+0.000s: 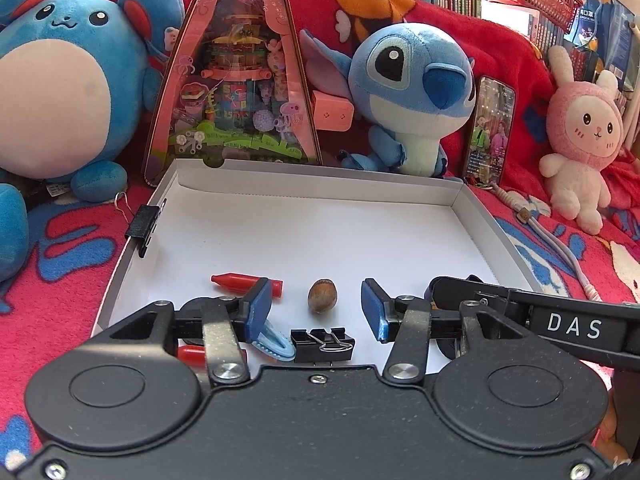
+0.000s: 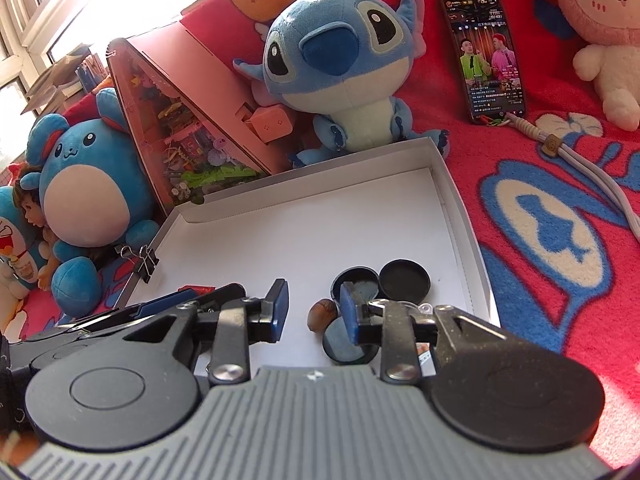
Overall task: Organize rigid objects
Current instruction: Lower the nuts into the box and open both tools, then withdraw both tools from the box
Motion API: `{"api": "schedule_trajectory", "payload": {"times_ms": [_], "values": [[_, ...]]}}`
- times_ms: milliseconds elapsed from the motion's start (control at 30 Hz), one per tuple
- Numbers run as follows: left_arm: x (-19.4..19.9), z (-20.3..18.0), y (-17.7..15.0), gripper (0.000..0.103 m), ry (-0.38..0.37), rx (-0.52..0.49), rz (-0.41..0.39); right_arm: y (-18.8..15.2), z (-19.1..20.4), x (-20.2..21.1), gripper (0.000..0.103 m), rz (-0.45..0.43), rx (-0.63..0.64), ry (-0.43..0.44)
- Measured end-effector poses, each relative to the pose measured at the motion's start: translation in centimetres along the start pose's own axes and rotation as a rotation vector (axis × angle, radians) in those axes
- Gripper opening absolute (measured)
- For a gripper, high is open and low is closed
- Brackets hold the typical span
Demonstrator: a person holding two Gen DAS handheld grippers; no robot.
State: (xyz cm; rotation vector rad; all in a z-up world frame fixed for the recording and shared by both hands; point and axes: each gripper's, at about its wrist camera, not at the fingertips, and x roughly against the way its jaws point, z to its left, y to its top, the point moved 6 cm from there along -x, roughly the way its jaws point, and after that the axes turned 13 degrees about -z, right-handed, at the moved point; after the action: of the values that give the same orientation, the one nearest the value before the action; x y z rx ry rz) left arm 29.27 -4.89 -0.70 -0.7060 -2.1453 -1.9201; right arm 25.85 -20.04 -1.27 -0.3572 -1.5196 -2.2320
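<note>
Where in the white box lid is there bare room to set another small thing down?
The white box lid is bare across its middle and far end, between the clipped binder clip and the right wall. The near end is crowded: red caps, hazelnut, black discs.

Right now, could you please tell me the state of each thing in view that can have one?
left gripper: open, holding nothing.
right gripper: open, holding nothing.
white box: open-topped, a black binder clip clamped on its left wall.
acorn: loose on the box floor.
phone: screen lit, playing video.
black round lids: lying flat in the box.
</note>
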Motion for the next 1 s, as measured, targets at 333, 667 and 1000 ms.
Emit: {"api": "schedule_trajectory", "payload": {"times_ms": [333,667,1000], "values": [[4.6,0.8,0.6,0.080,0.044,-0.018,-0.076,0.3,-0.4,3.3,0.078,-0.095,0.046,-0.038],[10.7,2.2,-2.7,0.084,0.112,-0.053,-0.138,-2.7,-0.2,9.3,0.102,-0.215,0.146,-0.099],[9.9,3.9,-7.7,0.087,0.197,-0.051,-0.020,-7.5,-1.1,7.9,0.103,-0.090,0.206,-0.189]]}}
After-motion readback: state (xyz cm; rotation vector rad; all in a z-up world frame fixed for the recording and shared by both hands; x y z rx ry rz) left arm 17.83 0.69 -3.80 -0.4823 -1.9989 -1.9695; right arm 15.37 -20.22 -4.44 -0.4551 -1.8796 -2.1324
